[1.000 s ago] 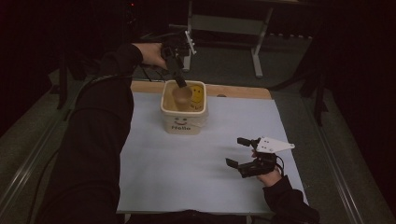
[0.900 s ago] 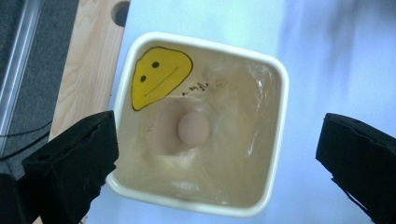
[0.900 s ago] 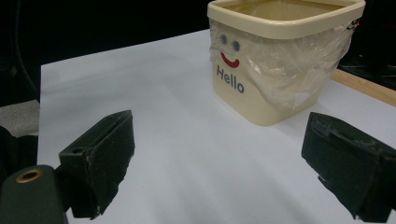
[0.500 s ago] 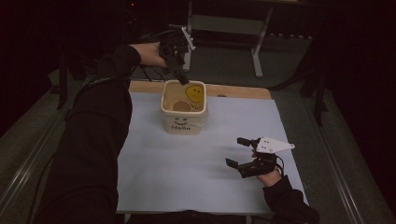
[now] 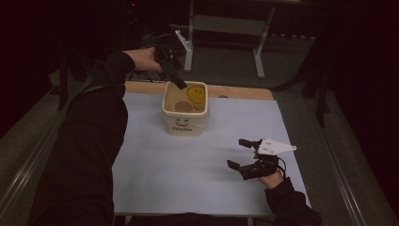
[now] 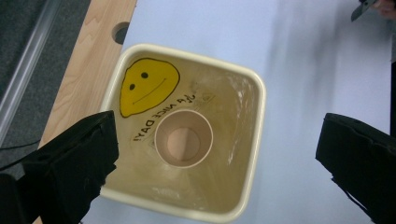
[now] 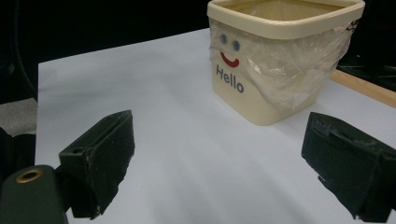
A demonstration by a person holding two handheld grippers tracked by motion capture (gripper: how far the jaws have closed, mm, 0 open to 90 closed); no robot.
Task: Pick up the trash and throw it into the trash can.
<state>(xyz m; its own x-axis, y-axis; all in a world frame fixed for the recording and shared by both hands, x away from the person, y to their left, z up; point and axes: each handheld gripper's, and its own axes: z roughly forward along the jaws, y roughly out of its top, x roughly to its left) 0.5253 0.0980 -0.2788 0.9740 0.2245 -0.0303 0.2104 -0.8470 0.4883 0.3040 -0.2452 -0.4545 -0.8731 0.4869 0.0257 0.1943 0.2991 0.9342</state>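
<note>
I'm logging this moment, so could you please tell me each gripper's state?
Left gripper: open, empty, above the bin.
Right gripper: open, empty.

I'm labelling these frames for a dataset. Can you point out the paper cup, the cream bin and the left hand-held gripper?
paper cup (image 6: 183, 139): left gripper view, on its inside bottom.
cream bin (image 5: 184, 128): high view, on its front wall by the printed face.
left hand-held gripper (image 5: 179, 84): high view, at its jaw tips above the bin's rim.

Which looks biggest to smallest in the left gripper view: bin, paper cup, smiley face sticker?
1. Bin, clearly largest.
2. Smiley face sticker and paper cup look alike; the cup sits deeper, so ranking them is unsure.
</note>
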